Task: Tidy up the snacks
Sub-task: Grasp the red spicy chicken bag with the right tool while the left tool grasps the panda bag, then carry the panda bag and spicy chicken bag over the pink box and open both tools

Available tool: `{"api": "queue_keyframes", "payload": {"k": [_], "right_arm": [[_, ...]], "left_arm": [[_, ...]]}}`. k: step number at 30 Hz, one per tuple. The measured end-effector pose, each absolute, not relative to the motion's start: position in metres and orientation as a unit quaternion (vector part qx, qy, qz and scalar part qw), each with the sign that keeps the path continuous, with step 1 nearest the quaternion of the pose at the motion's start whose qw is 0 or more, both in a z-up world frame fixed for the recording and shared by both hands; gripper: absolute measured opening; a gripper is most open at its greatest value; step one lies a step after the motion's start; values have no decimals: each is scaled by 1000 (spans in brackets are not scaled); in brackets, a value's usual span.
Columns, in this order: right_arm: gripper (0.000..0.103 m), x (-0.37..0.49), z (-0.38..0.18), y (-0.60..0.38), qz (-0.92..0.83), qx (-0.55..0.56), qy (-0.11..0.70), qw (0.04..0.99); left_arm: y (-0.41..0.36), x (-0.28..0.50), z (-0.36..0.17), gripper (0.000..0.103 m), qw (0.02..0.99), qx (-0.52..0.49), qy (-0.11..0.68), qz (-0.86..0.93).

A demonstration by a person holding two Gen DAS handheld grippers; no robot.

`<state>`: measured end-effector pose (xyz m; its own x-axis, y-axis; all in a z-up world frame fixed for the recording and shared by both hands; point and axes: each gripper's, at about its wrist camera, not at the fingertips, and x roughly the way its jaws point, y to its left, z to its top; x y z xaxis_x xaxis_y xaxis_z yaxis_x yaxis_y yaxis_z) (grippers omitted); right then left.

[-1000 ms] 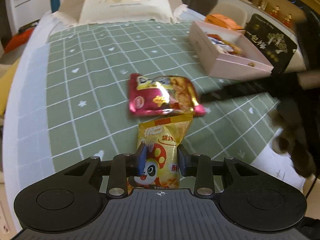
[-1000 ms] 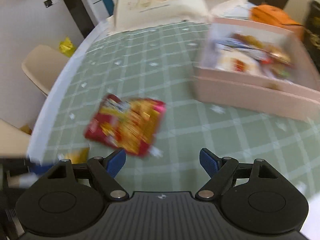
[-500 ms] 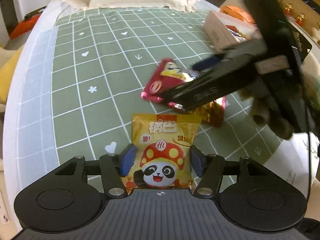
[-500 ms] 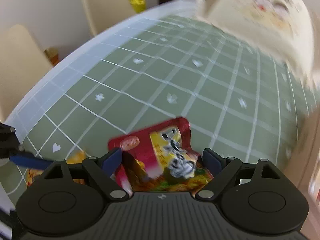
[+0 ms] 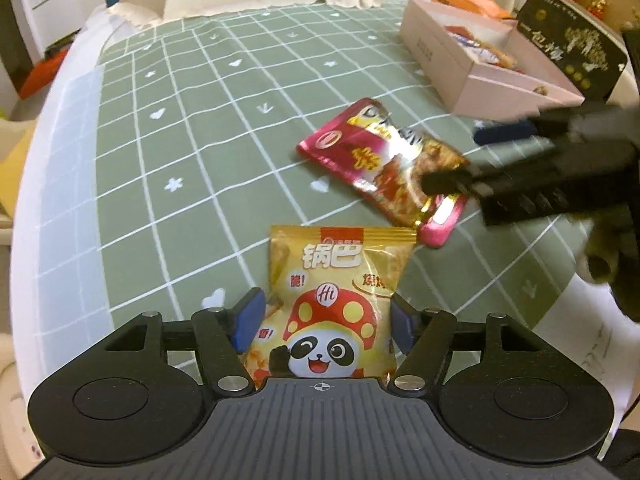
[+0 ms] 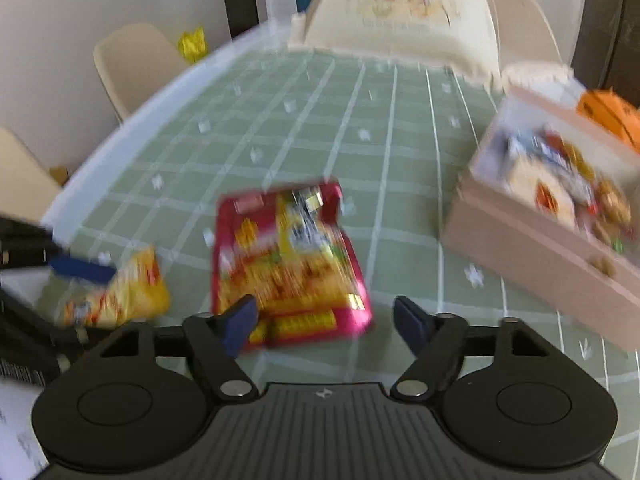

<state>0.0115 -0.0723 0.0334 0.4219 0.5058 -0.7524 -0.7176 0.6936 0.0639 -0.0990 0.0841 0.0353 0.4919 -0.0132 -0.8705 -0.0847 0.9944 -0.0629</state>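
A green grid-patterned tablecloth (image 5: 168,152) stretches ahead of the claw, a cartoon-printed chair cushion (image 6: 404,12) at its far end, beige chairs (image 6: 132,64) far left.

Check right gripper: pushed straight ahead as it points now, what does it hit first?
Likely the red snack packet, lying just ahead between the open fingers of the right gripper. The view is blurred, so depth is uncertain.

Green checked table (image 5: 208,128), two snack packets (image 5: 384,160), pink box (image 5: 472,80)
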Motion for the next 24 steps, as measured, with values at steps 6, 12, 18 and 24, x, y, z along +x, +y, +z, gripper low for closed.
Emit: {"api": "queue_keyframes", "payload": {"k": [6, 12, 18, 24], "right_arm": [[95, 34, 17, -14, 371, -154, 399, 824], [103, 28, 12, 3, 356, -162, 395, 831], [76, 33, 20, -9, 366, -168, 416, 816], [61, 20, 29, -66, 312, -129, 455, 824]], "left_arm": [[90, -102, 35, 71, 862, -62, 501, 27], [92, -105, 35, 71, 865, -70, 496, 26], [94, -103, 35, 71, 865, -74, 495, 22], [88, -100, 36, 70, 867, -88, 490, -10]]}}
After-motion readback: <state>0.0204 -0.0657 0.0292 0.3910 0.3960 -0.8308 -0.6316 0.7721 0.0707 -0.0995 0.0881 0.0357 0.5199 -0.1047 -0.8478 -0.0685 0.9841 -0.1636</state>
